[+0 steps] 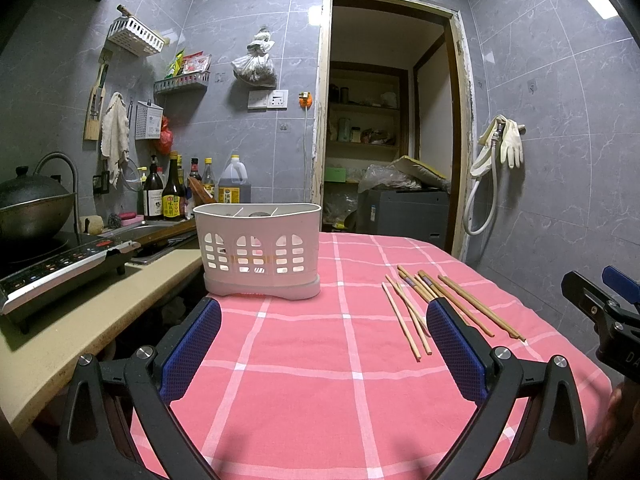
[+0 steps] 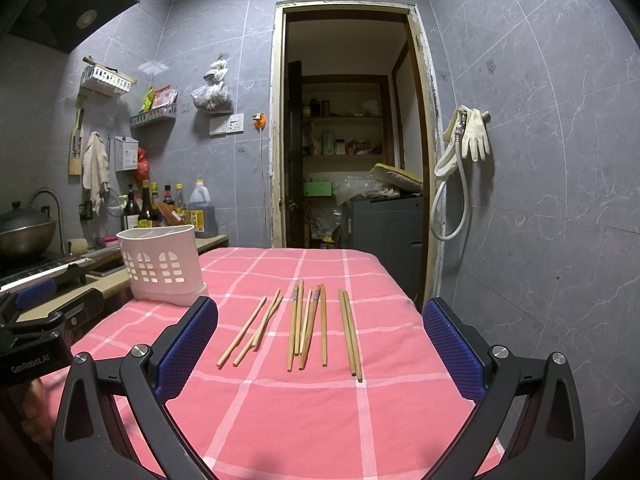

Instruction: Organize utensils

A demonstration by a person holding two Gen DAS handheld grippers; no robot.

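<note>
Several wooden chopsticks (image 2: 308, 328) lie loose on the pink checked tablecloth (image 2: 280, 412), just ahead of my right gripper (image 2: 320, 320), which is open and holds nothing. In the left wrist view the same chopsticks (image 1: 436, 308) lie to the right, partly behind the right fingertip. A white slotted utensil holder (image 1: 260, 252) stands upright at the table's far left, straight ahead of my open, empty left gripper (image 1: 324, 320). The holder (image 2: 160, 264) appears at the left in the right wrist view. The other gripper's body (image 1: 600, 312) shows at the right edge.
A counter (image 1: 80, 320) left of the table carries an induction cooker (image 1: 52, 268) with a wok (image 1: 28, 208), a sink and sauce bottles (image 1: 172, 192). An open doorway (image 2: 344, 140) lies behind the table. A hose and gloves (image 2: 468, 140) hang on the right wall.
</note>
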